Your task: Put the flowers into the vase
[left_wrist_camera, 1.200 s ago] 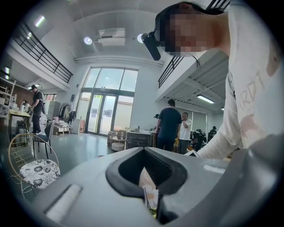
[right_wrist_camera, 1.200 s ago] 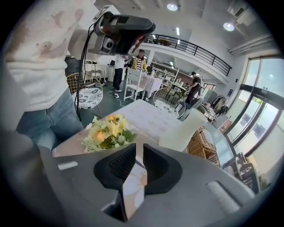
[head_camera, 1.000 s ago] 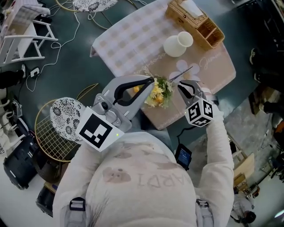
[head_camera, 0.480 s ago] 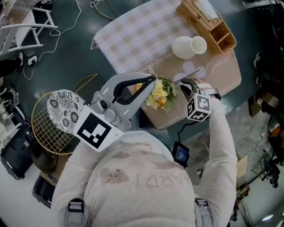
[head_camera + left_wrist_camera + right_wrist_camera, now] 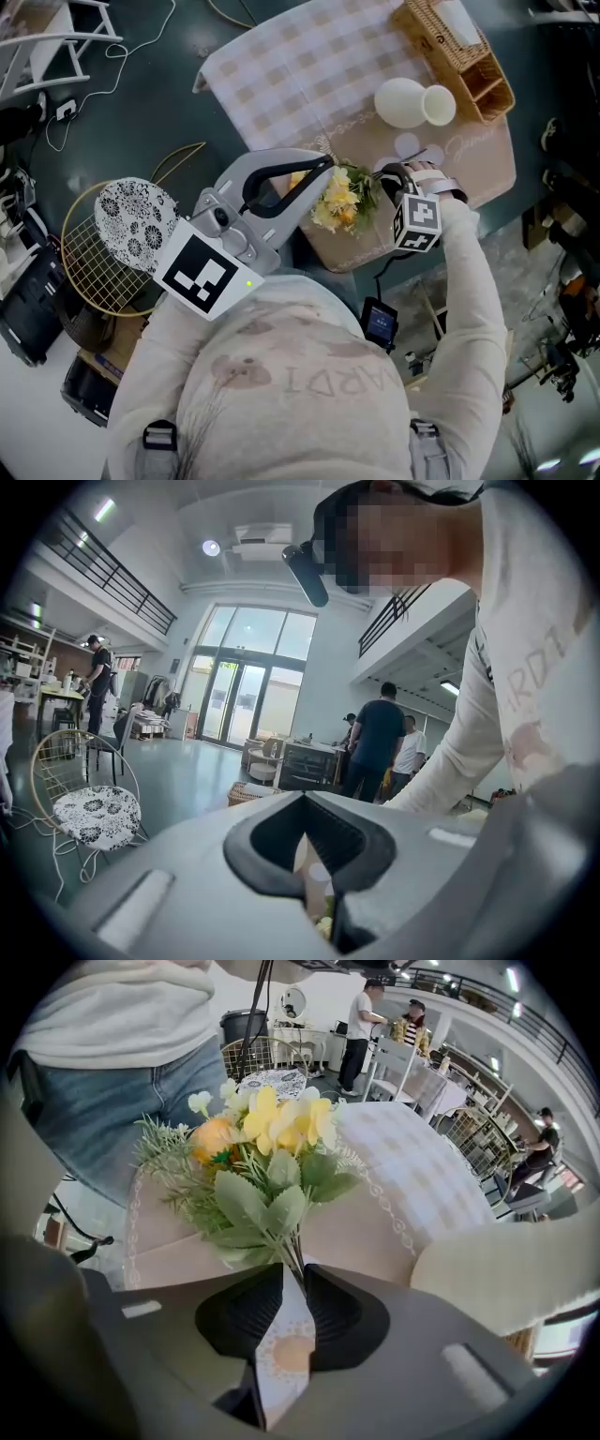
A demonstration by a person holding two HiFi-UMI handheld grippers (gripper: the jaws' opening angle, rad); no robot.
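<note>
- Grey-shelled left gripper [image 5: 325, 169], nearest the person's chest: the jaw tips are closed together above the flower heads. No view shows anything pinched between them.
- Right gripper [image 5: 292, 1272]: over the last second it has dropped and rolled from a slanted pose to point almost straight down at the table. Its marker cube [image 5: 417, 223] now faces up. Its jaws have just been opening and stand slightly apart, straddling the stems [image 5: 287, 1251] without visibly pressing on them.
- Yellow and orange flowers [image 5: 339, 197]: between the two grippers, apparently lying on the beige mat [image 5: 469, 159] near its front edge. The heads point toward the person and the stems toward the right gripper. Their place on the mat has not changed.
- Meaning for the task: this reads as a fresh grasp being set up low on the stems. The jaws must close before anything can be lifted.
- White vase [image 5: 403, 101]: further back on the same mat, well apart from the flowers, with no flowers in it. Whether it stands upright or lies tipped cannot be determined.
- Wicker basket [image 5: 459, 52]: just behind the vase. A checked cloth [image 5: 300, 66] covers the far-left part of the table.
</note>
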